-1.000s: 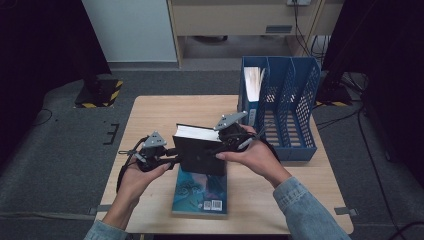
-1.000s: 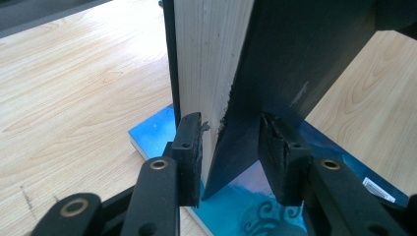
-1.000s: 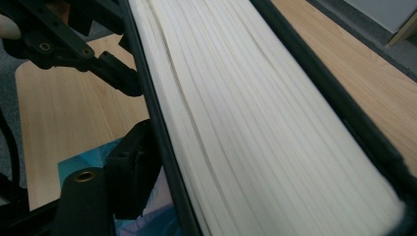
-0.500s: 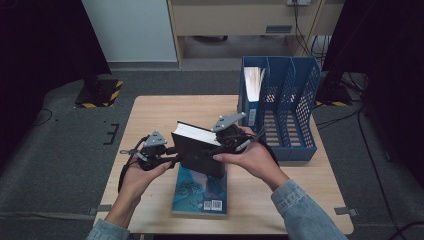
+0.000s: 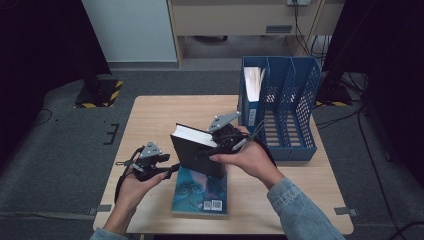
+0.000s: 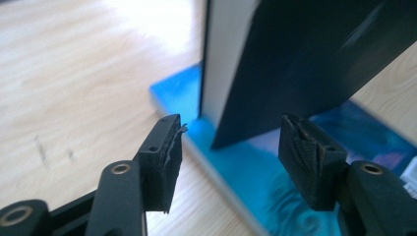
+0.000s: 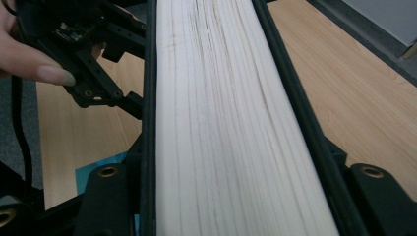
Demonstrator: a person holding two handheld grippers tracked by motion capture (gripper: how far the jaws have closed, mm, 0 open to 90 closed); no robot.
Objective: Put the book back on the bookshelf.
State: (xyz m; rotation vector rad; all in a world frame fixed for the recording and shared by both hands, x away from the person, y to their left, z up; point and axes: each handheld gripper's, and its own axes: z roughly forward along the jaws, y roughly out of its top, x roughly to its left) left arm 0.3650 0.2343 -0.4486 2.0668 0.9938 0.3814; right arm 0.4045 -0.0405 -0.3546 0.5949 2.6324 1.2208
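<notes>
A black book (image 5: 197, 152) stands tilted on its lower edge on top of a blue book (image 5: 202, 192), which lies flat on the wooden table (image 5: 160, 115). My right gripper (image 5: 220, 145) is shut on the black book from the right, and its white page edge (image 7: 221, 123) runs between the jaws. My left gripper (image 5: 170, 169) is open just left of the black book, level with its lower corner. In the left gripper view the black cover (image 6: 314, 54) and the blue book (image 6: 255, 167) lie just beyond the open left gripper (image 6: 231, 147), untouched.
A blue file rack (image 5: 290, 110) with three slots stands at the table's back right. A book (image 5: 252, 85) stands in its left slot. Bare wood lies left of and behind the books. My left gripper (image 7: 93, 54) and a fingertip appear beside the page edge.
My left gripper has drawn back slightly toward the person and sits lower at the black book's corner. The black book has tilted a little in my right gripper.
</notes>
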